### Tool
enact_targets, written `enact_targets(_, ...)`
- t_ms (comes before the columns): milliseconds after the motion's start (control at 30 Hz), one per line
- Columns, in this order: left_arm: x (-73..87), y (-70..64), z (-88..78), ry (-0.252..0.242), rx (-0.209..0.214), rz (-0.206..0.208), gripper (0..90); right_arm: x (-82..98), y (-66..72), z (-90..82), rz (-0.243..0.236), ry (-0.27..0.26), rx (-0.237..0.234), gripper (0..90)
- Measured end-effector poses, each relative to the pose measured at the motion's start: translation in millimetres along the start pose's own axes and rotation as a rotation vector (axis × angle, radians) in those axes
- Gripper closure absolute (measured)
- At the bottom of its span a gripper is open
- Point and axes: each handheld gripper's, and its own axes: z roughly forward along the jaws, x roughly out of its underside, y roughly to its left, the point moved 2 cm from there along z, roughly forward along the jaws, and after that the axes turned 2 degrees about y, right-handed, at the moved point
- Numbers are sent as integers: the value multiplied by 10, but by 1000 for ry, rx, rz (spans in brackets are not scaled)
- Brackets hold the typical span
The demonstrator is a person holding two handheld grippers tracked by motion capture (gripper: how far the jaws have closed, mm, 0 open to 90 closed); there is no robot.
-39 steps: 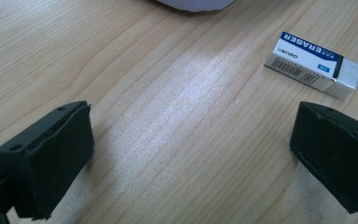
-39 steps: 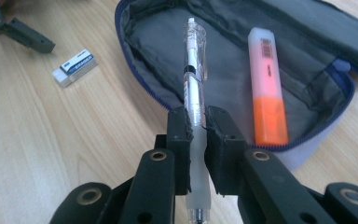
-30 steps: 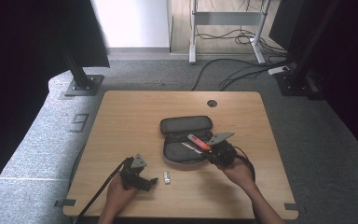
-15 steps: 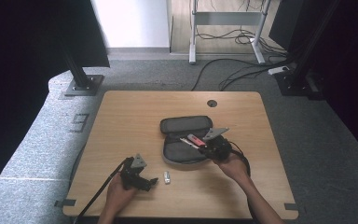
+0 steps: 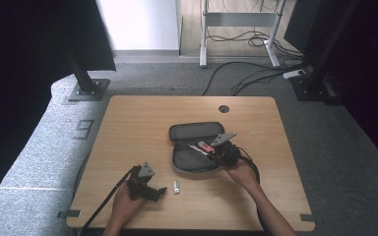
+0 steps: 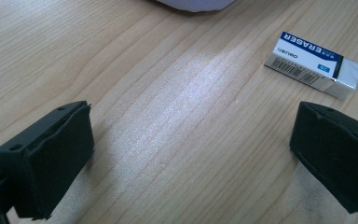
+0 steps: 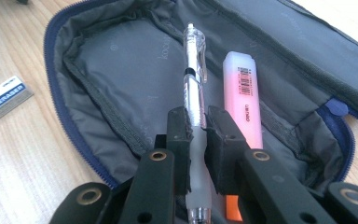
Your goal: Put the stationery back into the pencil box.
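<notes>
1. Pen: clear barrel with a clip near its far end, clamped between the pads of the right tool at centre frame in the right gripper view, tip end low in the frame, far end aimed upward over the case lining.
2. Case: grey inside, blue zipper edge, lying open across most of that view; pink highlighter with a barcode label lying inside, just right of the pen.
3. In the high view, case at centre of the counter, flap folded back toward the top of the frame; right tool over its right part, pen and highlighter seen there as small pale and pink streaks, no detail readable.
4. Left tool at lower left of the high view, resting on the counter, held in a hand; eraser just right of it, a small white block.
5. In the left gripper view, left tool with jaws wide apart, bare wood between them; eraser at upper right, white wrap with a blue band, the word ERASER and a barcode legible, beyond the right jaw and not touched.
6. Eraser also at the left edge of the right gripper view, on the wood beside the case.
</notes>
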Motion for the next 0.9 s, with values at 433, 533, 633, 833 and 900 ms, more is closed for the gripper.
enact_targets(433, 0, 0, 0, 0, 0, 0, 0, 6, -9, 204, -1, 25, -11, 778)
enact_targets(533, 0, 0, 0, 0, 0, 0, 0, 19, -13, 240, -14, 33, -9, 723)
enact_targets(633, 0, 0, 0, 0, 0, 0, 0, 23, -32, 246, -16, 37, 2, 649)
enact_targets(833, 0, 0, 0, 0, 0, 0, 0, 23, -43, 188, -13, 24, 0, 521)
enact_targets(900, 0, 0, 0, 0, 0, 0, 0, 26, -37, 185, -17, 21, -2, 501)
